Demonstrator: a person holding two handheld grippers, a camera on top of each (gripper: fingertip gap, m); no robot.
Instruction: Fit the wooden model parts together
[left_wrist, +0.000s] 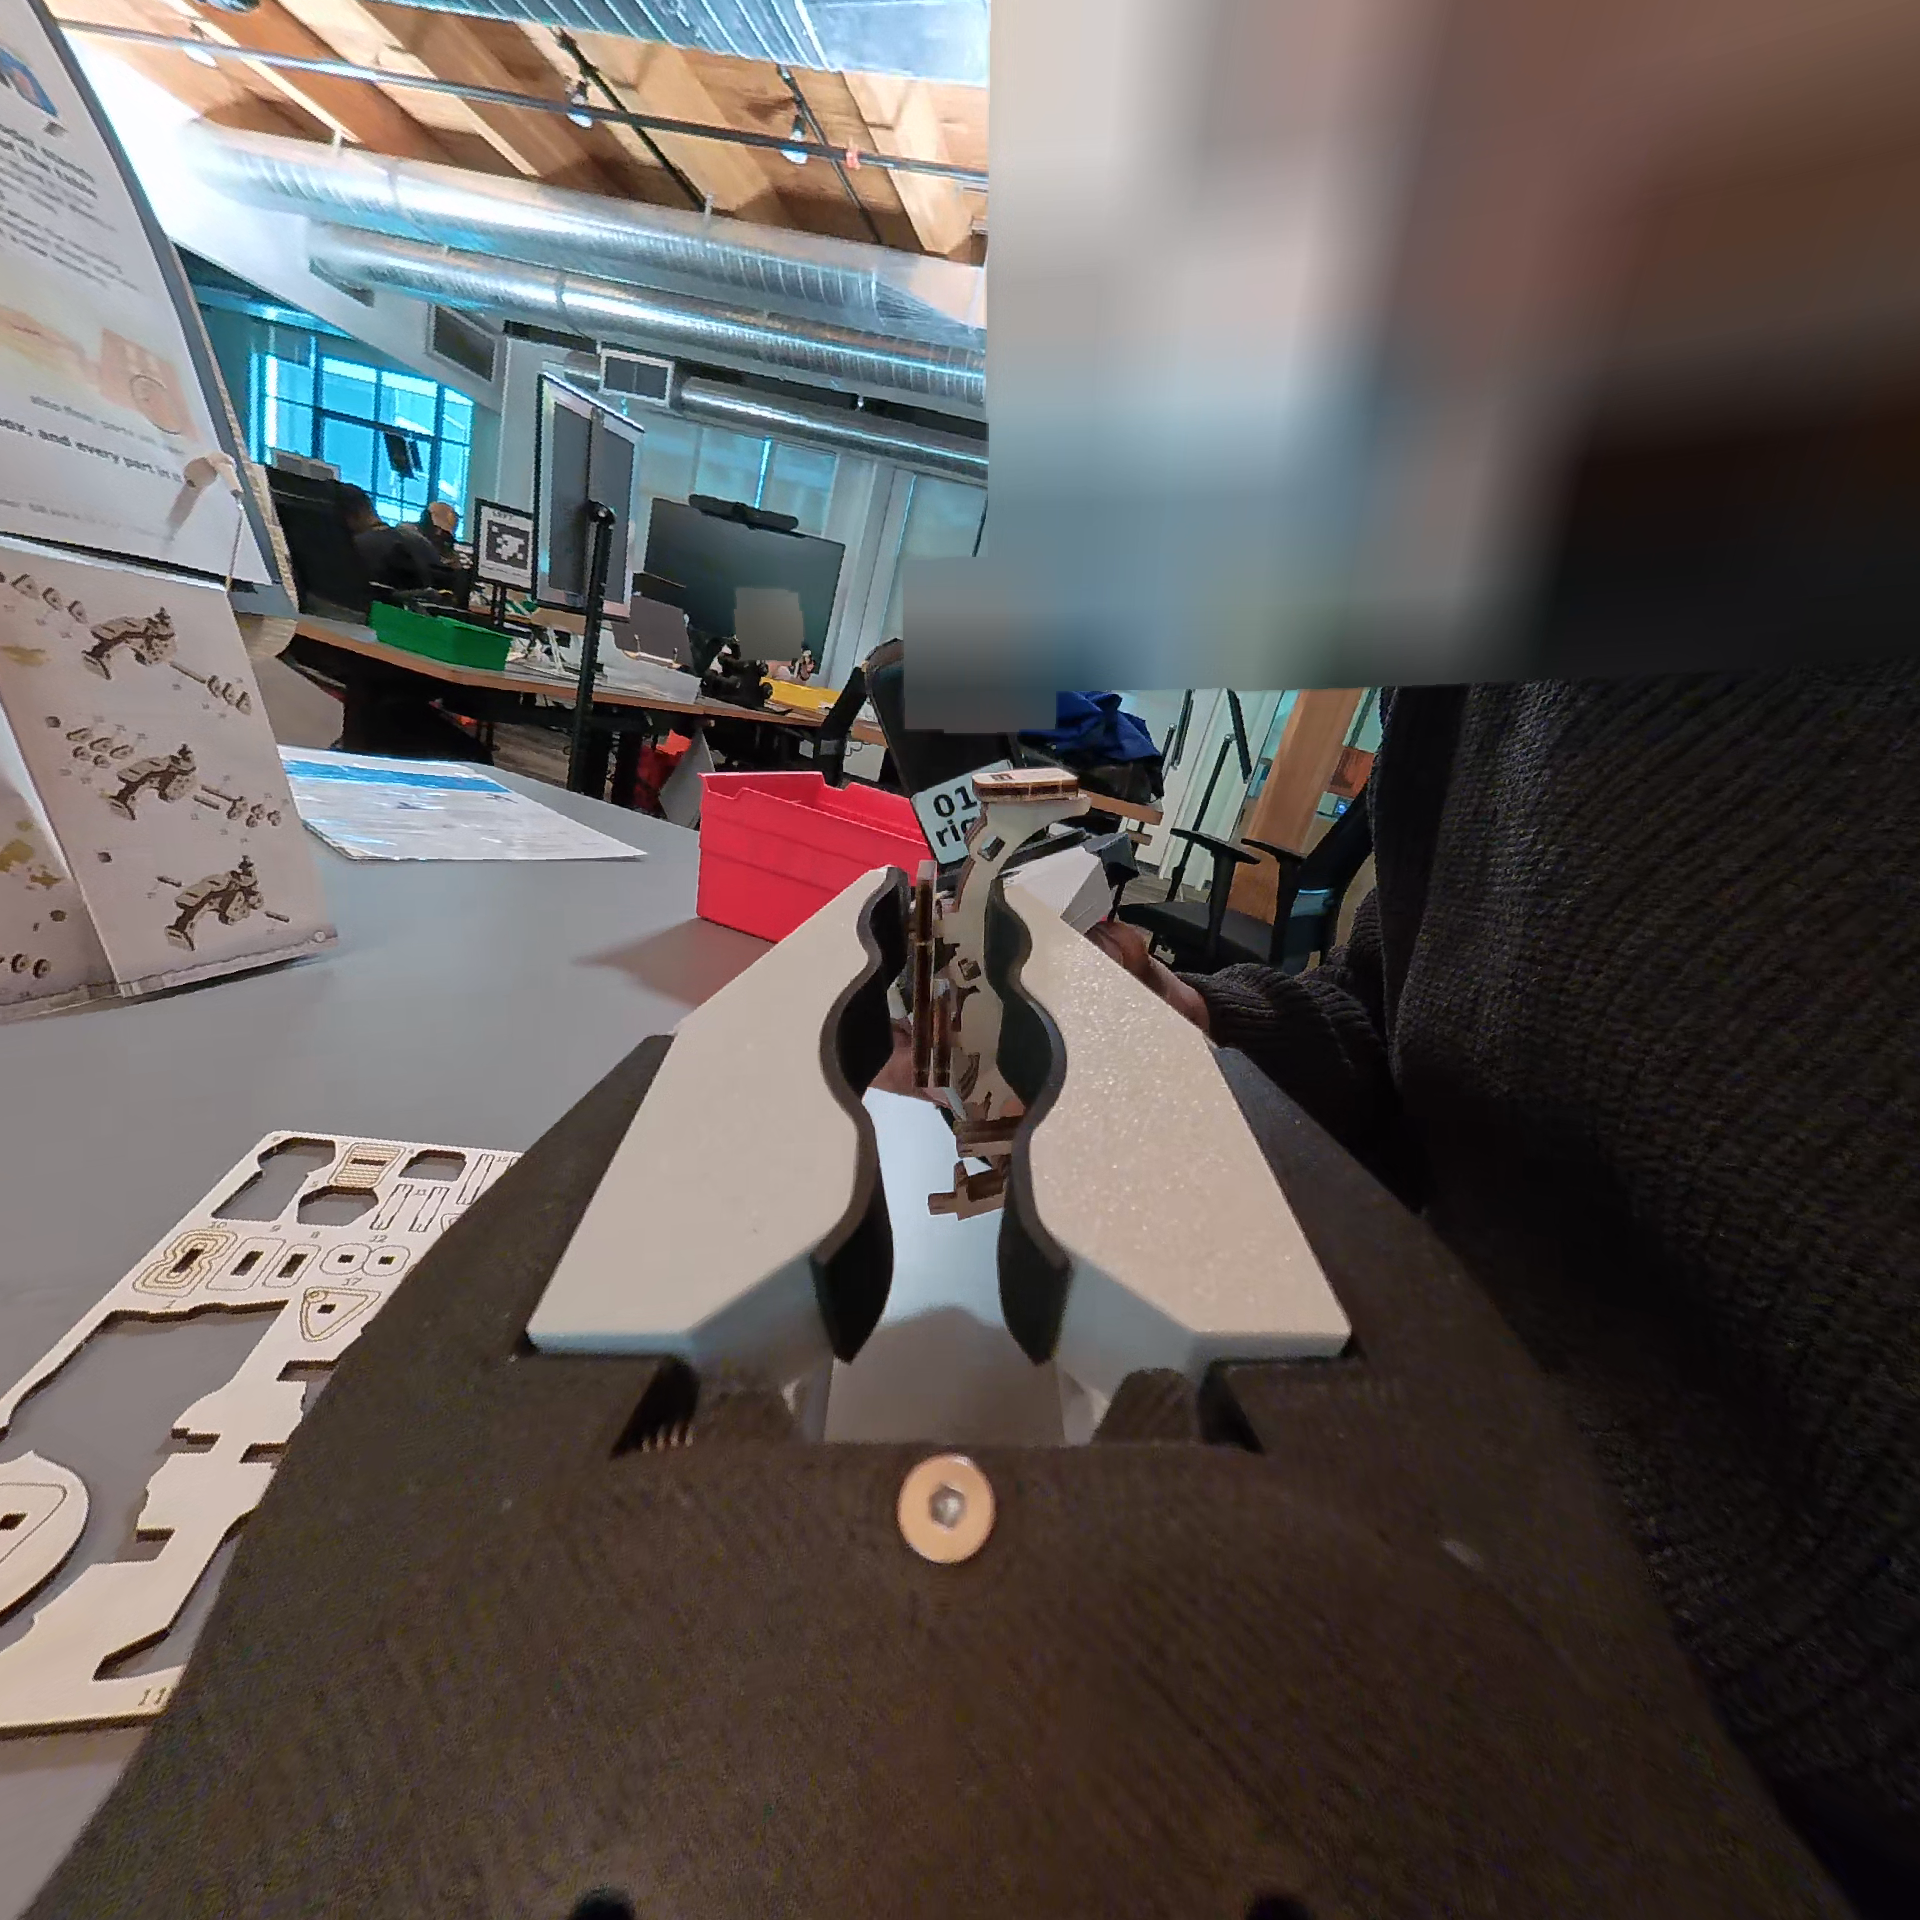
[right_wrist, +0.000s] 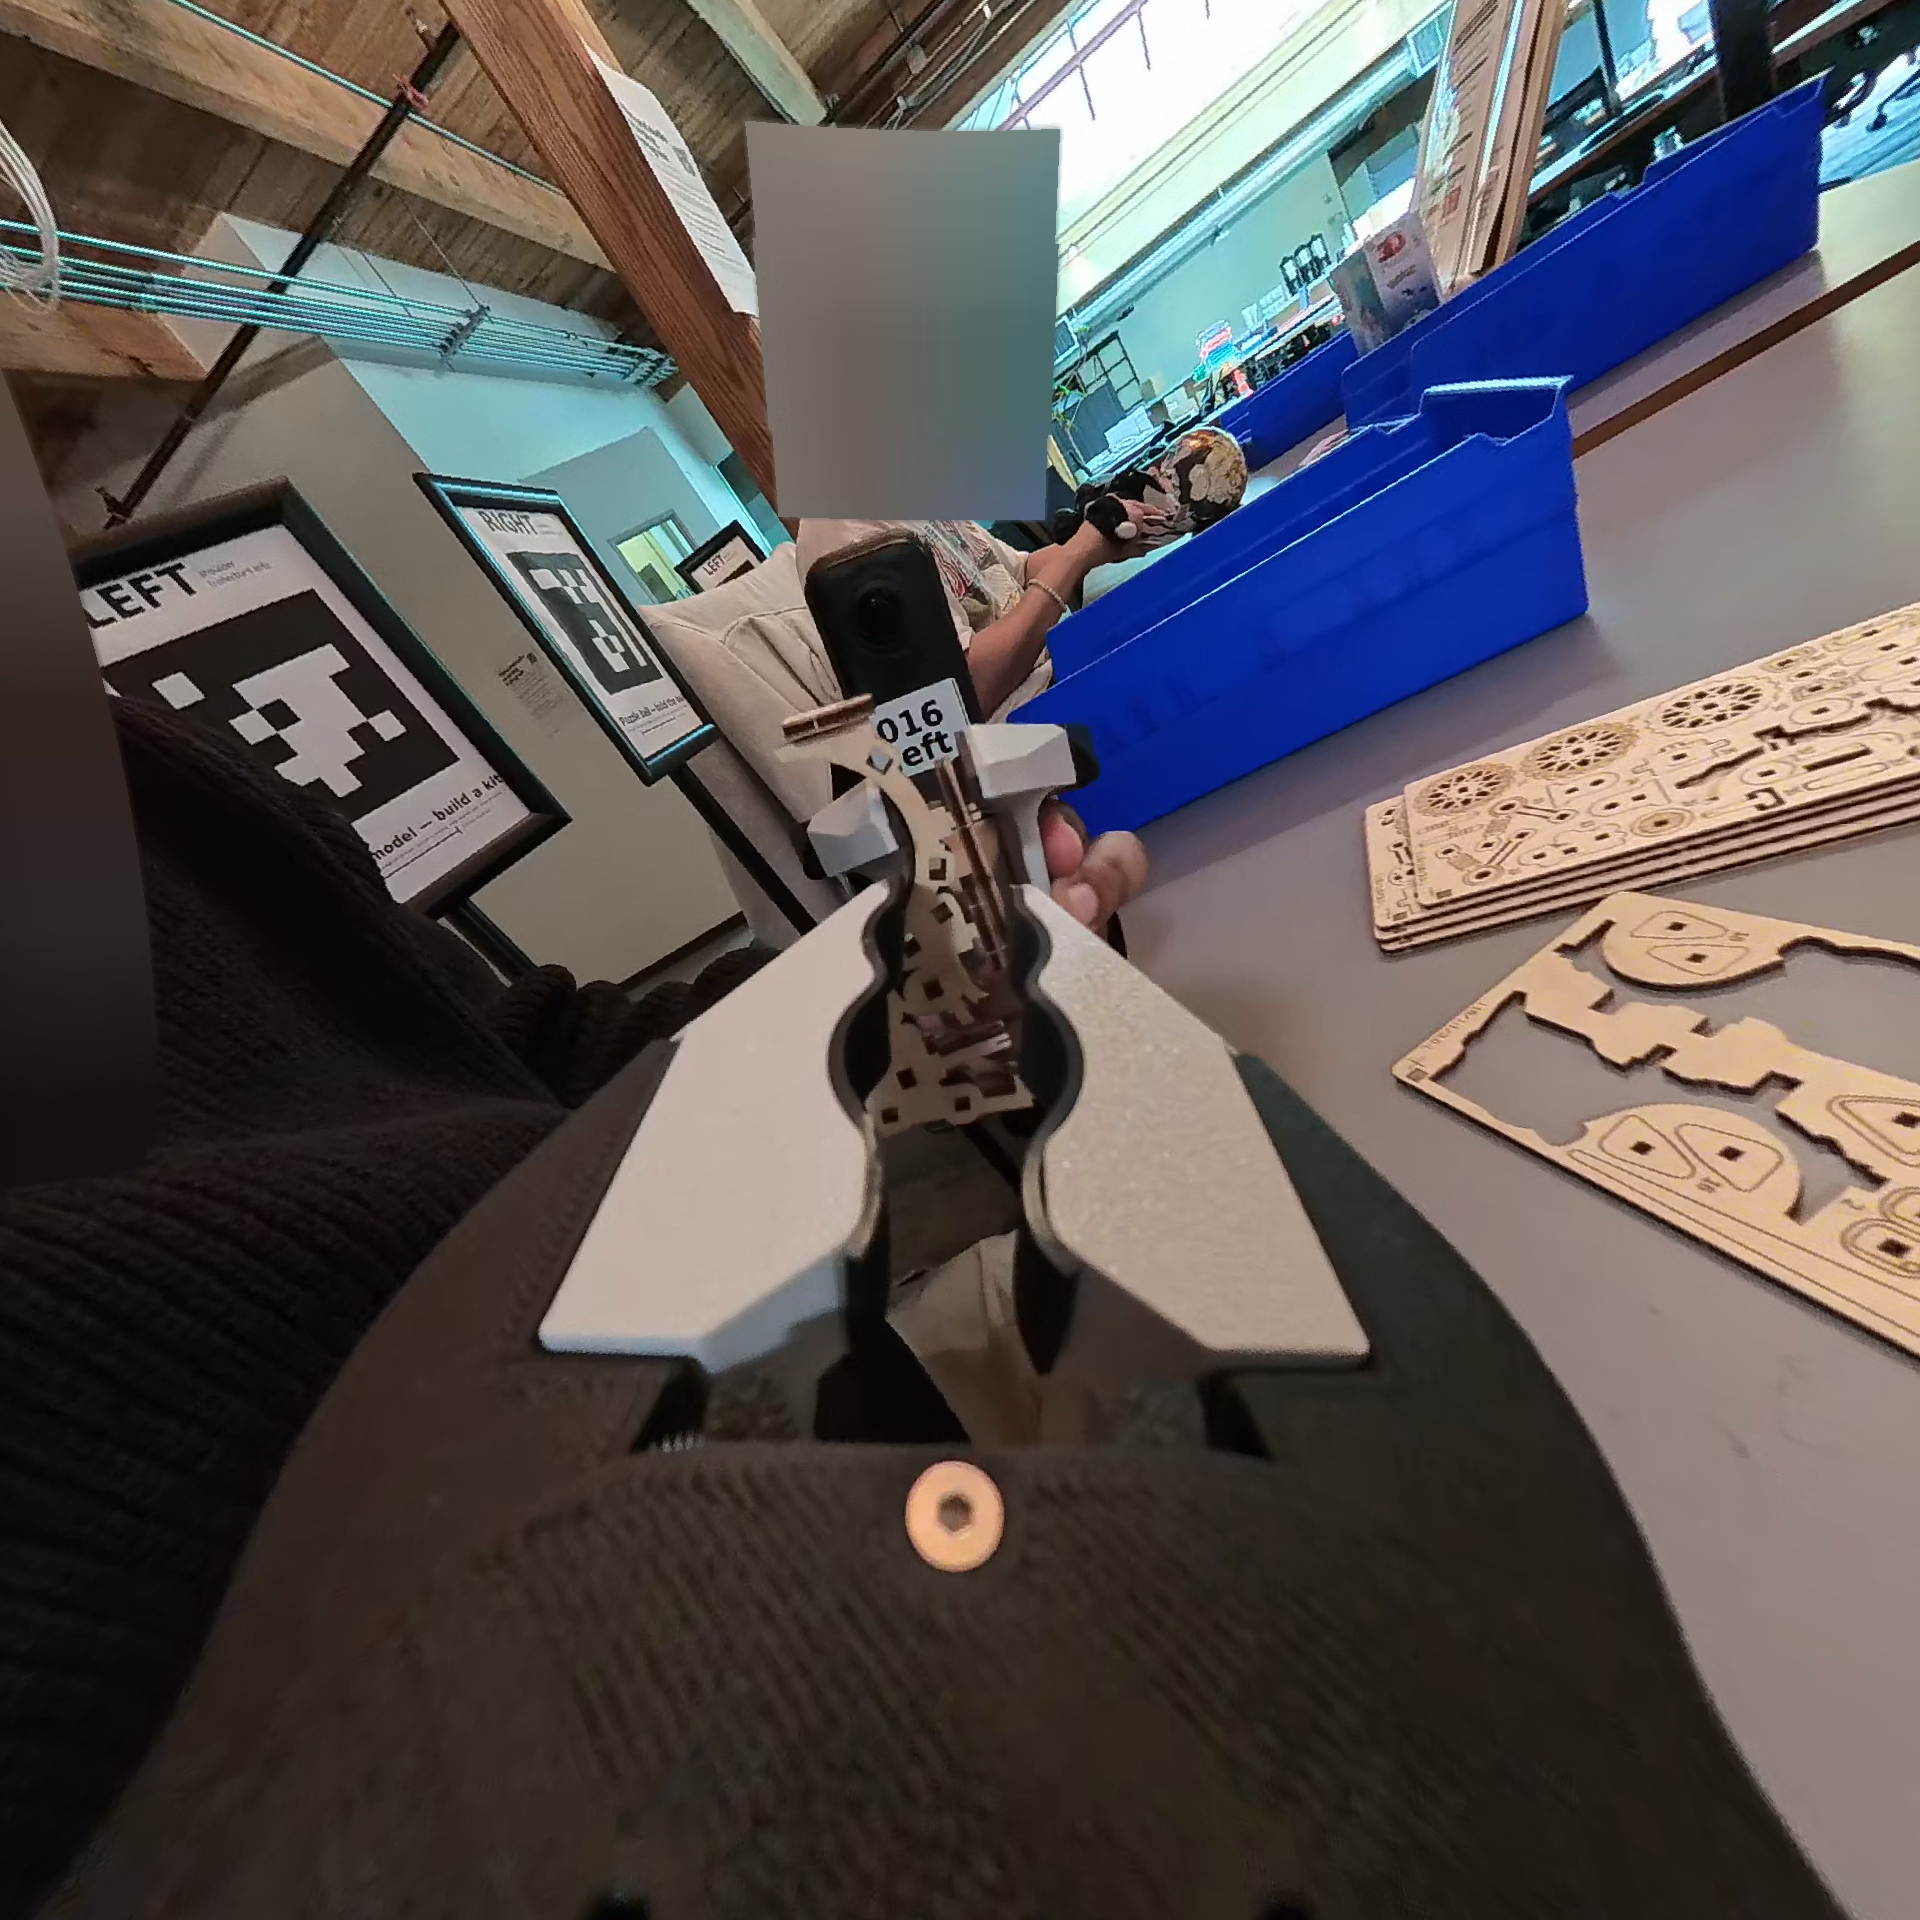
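Both grippers meet nose to nose above the grey surface (right_wrist: 1558, 1351). The left gripper (left_wrist: 951, 997) has its fingers narrowed around the wooden model assembly (left_wrist: 971, 997); the right gripper (right_wrist: 951, 997) pinches that same assembly (right_wrist: 951, 997) from the opposite side. Its long axis stands upright between them, the cap piece (left_wrist: 1023, 784) uppermost. Neither gripper is nearer; any seating push looks set to run along that axis.
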